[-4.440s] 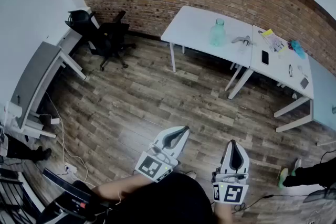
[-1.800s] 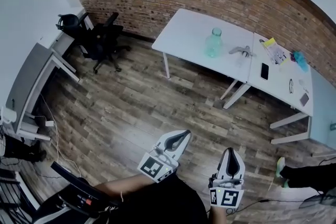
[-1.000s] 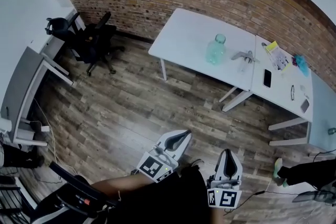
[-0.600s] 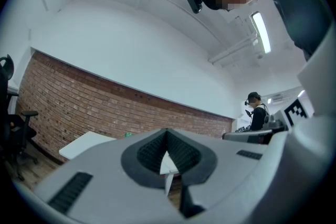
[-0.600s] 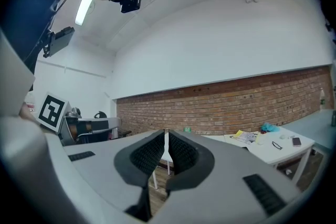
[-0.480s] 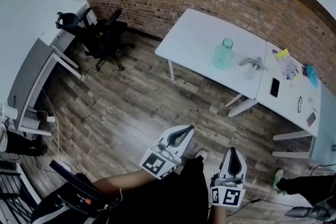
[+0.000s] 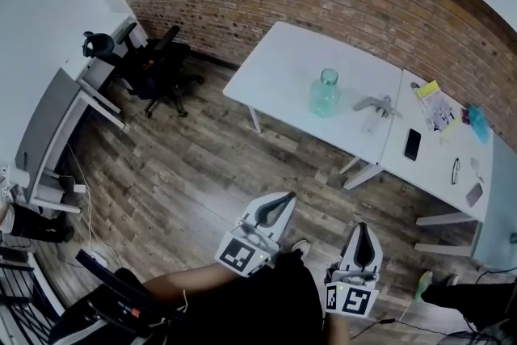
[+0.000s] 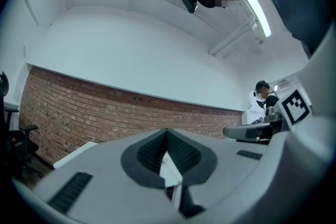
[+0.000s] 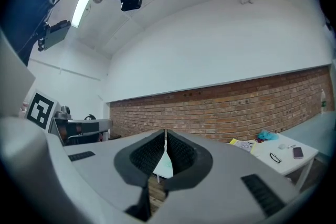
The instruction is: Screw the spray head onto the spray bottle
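Note:
A clear greenish spray bottle (image 7: 324, 93) stands uncapped on a white table (image 7: 279, 69) across the room. The grey spray head (image 7: 373, 104) lies on the same table just right of the bottle. My left gripper (image 7: 283, 199) and right gripper (image 7: 363, 229) hover low in the head view, well short of the table, over the wooden floor. Both are shut with nothing between the jaws. In the left gripper view the left gripper (image 8: 166, 134) points level toward the brick wall. The right gripper (image 9: 165, 135) does the same in its own view, with the bottle (image 9: 165, 167) a pale sliver between its jaws.
A second white table (image 7: 440, 166) joins on the right, carrying a phone (image 7: 411, 145), yellow papers (image 7: 436, 105), glasses (image 7: 456, 170) and a blue cloth (image 7: 477, 122). A black office chair (image 7: 161, 65) and grey desk (image 7: 56, 121) stand at left. Another person's shoe (image 7: 426, 284) shows at right.
The view has shifted as I walk toward the table: bottle and table sit slightly lower and nearer in the head view than a second ago. Both grippers keep shut and hold their places at the bottom.

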{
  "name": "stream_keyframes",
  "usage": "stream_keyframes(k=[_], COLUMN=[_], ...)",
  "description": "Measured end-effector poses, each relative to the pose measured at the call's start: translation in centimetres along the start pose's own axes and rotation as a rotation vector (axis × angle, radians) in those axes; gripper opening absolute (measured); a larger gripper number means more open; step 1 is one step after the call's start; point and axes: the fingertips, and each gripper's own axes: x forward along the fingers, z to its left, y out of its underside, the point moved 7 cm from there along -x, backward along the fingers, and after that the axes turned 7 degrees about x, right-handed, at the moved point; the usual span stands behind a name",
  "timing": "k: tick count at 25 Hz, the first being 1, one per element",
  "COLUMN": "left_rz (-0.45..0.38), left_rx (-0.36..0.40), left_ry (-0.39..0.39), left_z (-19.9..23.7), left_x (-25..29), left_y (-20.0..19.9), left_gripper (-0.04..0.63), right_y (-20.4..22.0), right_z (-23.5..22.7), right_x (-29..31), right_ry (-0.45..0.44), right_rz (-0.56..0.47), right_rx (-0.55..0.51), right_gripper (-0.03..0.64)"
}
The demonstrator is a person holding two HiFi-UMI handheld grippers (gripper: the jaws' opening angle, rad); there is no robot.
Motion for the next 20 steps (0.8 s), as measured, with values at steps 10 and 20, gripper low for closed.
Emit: stream_keyframes(k=[10, 20], left_rz=[-0.019, -0.018], left_rx=[0.025, 0.070], left_ry=[-0.047, -0.076], left_z=[-4.1, -2.5], left_x=[4.4, 7.4], left_y=[-0.7, 0.0], left_gripper=[0.002, 0.002], right_y=[-0.1, -1.0], right_z=[-7.5, -8.9], right_x=[1.9, 4.3], right_ry=[-0.037, -0.045], right_rz=[0.005, -0.012], right_rx=[0.033, 0.037], right_gripper=[0.009, 0.009])
